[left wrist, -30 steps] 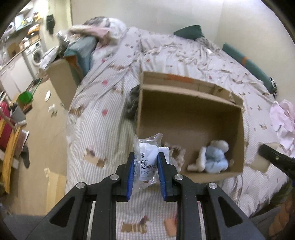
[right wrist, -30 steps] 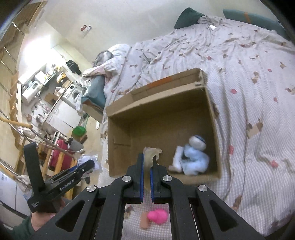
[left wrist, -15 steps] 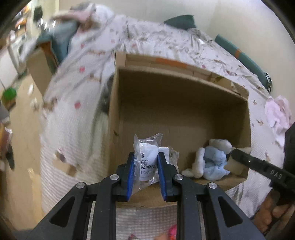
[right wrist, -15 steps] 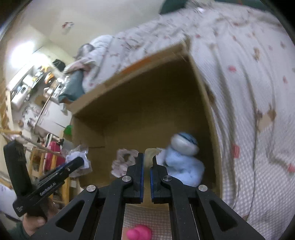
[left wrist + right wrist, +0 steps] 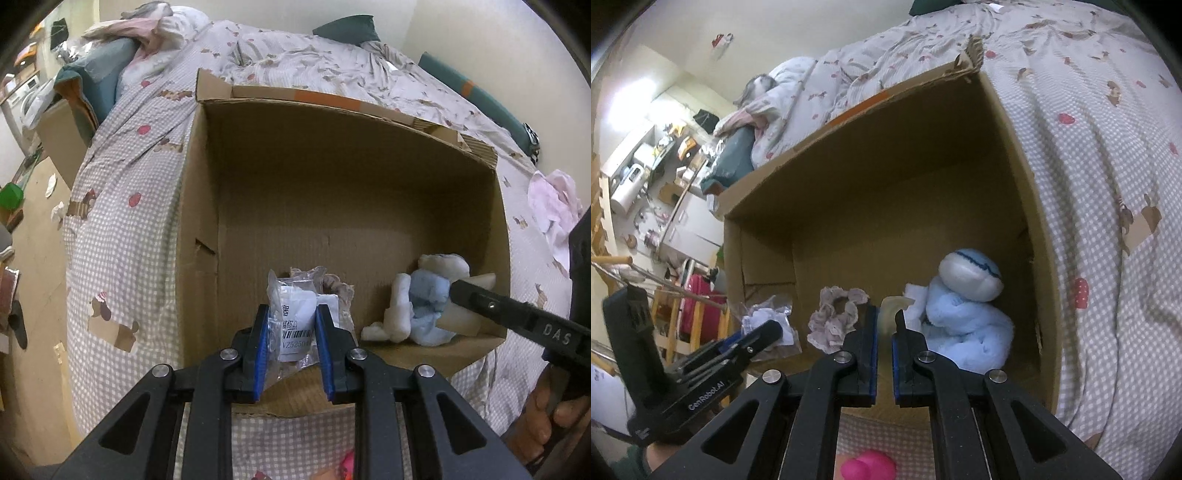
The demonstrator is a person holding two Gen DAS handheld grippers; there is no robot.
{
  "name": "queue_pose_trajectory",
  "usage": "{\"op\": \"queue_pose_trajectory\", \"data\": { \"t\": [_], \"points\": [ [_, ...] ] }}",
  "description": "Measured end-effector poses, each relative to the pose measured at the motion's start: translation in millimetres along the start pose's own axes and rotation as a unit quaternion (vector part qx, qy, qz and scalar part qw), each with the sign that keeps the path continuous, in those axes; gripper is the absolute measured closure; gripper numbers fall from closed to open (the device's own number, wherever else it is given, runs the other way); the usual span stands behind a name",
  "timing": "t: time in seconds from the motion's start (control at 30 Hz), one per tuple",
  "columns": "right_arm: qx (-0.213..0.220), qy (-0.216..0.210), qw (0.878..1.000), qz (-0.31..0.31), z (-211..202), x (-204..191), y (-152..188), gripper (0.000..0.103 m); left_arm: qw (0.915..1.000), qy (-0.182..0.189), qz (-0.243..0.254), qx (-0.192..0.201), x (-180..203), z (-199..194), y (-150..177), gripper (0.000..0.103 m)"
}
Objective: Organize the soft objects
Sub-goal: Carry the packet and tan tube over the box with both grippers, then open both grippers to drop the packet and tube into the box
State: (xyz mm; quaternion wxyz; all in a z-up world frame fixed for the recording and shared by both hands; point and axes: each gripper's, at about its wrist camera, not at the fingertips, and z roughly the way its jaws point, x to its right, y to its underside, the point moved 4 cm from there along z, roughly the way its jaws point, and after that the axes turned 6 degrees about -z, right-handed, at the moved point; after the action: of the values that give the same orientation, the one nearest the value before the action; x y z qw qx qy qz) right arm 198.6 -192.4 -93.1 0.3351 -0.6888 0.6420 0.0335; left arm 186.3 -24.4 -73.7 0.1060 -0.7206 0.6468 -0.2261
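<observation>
The left tongs (image 5: pixel 291 332) are clenched on a clear plastic packet (image 5: pixel 293 314); the right tongs (image 5: pixel 884 328) pinch a small pale yellowish piece (image 5: pixel 891 308). Both hang over the near edge of the cardboard box (image 5: pixel 199 229) on the bed (image 5: pixel 118 221). Inside lie a blue plush toy (image 5: pixel 964 317) and a frilly scrunchie (image 5: pixel 834 317).

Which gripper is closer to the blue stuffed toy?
Right. The right gripper sits just beside the blue stuffed toy; the left gripper holds its plastic packet farther off.

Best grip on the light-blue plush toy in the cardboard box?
Take the light-blue plush toy by its round white head, coming from above: the head sits topmost and clear, while the cardboard box wall hugs one side and the beige frilly scrunchie lies apart.
</observation>
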Motion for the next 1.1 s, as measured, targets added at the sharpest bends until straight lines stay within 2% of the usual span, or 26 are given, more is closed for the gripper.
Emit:
{"op": "queue_pose_trajectory", "data": {
  "t": [0.3, 0.63, 0.67, 0.73, 0.77, 0.8, 0.9, 0.97, 1.0, 1.03, 1.07, 1.1],
  "points": [
    [-0.033, 0.011, 0.999, -0.031, 19, -8, 11, 0.096, 0.9994, 0.012, 0.032, 0.002, 16, -2, 3, 0.082],
    [-0.016, 0.004, 1.0, -0.024, 13, -10, 9, 0.095, 0.9991, -0.011, 0.039, 0.014, 14, -7, 4, 0.081],
    [-0.014, 0.003, 1.0, -0.021, 12, -9, 9, 0.095, 0.999, -0.013, 0.04, 0.017, 14, -8, 4, 0.077],
    [-0.011, 0.002, 1.0, -0.017, 11, -8, 8, 0.094, 0.9988, -0.016, 0.04, 0.022, 15, -11, 4, 0.063],
    [-0.008, 0.001, 1.0, -0.016, 10, -8, 7, 0.094, 0.9986, -0.018, 0.041, 0.029, 15, -14, 3, 0.051],
    [-0.006, 0.0, 1.0, -0.015, 9, -8, 6, 0.093, 0.9983, -0.02, 0.042, 0.035, 15, -16, 3, 0.045],
    [0.0, 0.0, 1.0, -0.016, 6, -8, 5, 0.092, 0.9973, -0.03, 0.051, 0.044, 16, -20, 1, 0.041],
    [0.003, 0.008, 1.0, -0.019, 5, -8, 4, 0.085, 0.9965, -0.038, 0.054, 0.052, 15, -22, 1, 0.04],
    [0.007, 0.015, 1.0, -0.021, 4, -8, 3, 0.072, 0.996, -0.044, 0.055, 0.055, 14, -22, 0, 0.039],
    [0.011, 0.025, 0.999, -0.024, 2, -8, 2, 0.047, 0.9957, -0.048, 0.056, 0.056, 14, -22, 0, 0.039],
    [0.021, 0.04, 0.999, -0.029, -1, -9, 0, 0.033, 0.9956, -0.048, 0.058, 0.056, 14, -23, 0, 0.039],
    [0.034, 0.045, 0.998, -0.032, -5, -10, -1, 0.023, 0.9957, -0.048, 0.057, 0.055, 14, -22, 1, 0.039]
  ]
}}
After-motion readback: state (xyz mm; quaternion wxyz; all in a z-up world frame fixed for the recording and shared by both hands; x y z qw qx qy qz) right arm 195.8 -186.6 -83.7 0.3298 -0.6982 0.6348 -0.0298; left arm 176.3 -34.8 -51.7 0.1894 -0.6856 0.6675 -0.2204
